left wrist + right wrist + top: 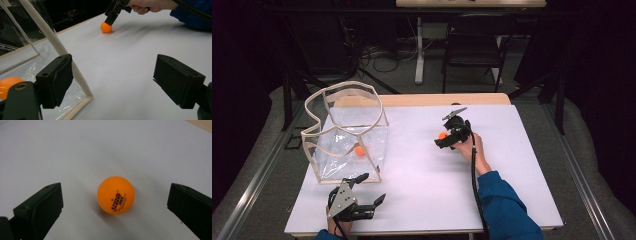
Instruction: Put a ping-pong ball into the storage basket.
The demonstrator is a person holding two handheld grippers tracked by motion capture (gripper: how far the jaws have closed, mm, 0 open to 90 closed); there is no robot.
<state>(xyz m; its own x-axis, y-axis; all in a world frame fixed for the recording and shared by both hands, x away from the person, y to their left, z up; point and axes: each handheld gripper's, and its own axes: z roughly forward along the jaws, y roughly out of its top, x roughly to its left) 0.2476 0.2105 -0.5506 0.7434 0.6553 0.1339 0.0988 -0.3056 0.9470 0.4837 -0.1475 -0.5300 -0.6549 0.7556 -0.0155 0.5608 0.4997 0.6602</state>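
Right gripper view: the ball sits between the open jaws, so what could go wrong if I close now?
1. The ball lies loose on the smooth white table and touches neither jaw of the right gripper. If one jaw meets it first, it may roll or squirt away.
2. The left gripper sits right beside the clear bag holding a second ball. A careless move could knock the bag over.

— Surroundings? Beyond the right gripper [446, 141]?
— Dark room, black curtains. Grey carpet floor [412, 80], loose cables [377, 55], a black chair [472, 45], white table leg [419, 50].
— Beneath it?
— White table [437, 180], wood edge at the far side.
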